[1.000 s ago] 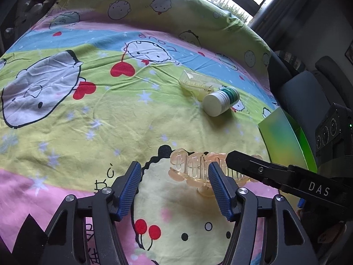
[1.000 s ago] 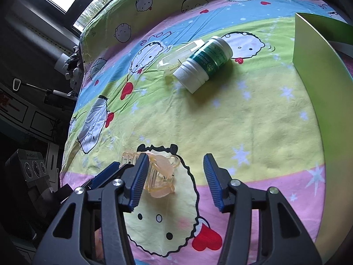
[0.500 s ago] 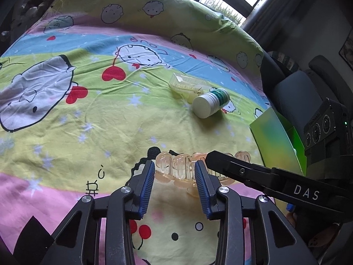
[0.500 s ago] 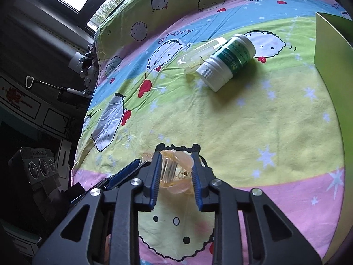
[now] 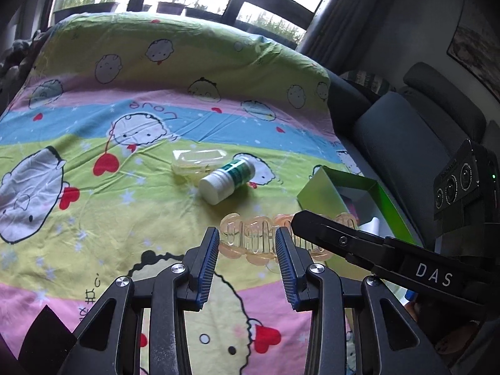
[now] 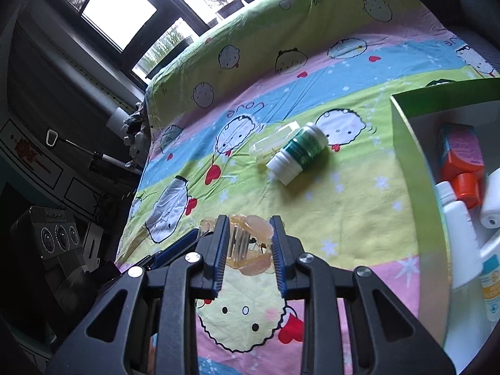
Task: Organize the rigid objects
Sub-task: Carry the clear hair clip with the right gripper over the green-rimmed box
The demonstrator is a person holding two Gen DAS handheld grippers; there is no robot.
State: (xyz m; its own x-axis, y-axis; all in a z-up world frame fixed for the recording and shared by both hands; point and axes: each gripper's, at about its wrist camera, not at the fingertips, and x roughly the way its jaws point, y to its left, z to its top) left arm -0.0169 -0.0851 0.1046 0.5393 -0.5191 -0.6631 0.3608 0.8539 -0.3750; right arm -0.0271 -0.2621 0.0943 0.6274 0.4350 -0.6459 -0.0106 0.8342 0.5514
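Observation:
A translucent peach hair claw clip [image 5: 250, 240] is held off the cartoon bedsheet by both grippers. My left gripper [image 5: 247, 243] is shut on its left part. My right gripper [image 6: 248, 239] is shut on the clip's other end [image 6: 247, 243]; its black finger crosses the left wrist view [image 5: 337, 240]. A white and green pill bottle [image 5: 226, 178] lies on its side further back, touching a clear plastic case [image 5: 198, 161]. Both also show in the right wrist view: the bottle [image 6: 297, 156] and the case [image 6: 268, 142].
A green box [image 5: 318, 192] stands open to the right; in the right wrist view its wall [image 6: 415, 168] holds an orange bottle [image 6: 459, 159] and white containers [image 6: 459, 218]. A grey chair [image 5: 406, 137] is beyond the bed's right edge.
Both grippers closed onto the hair clip, then lifted it off the sheet. The views tilted up, so the windows and the inside of the green box now show.

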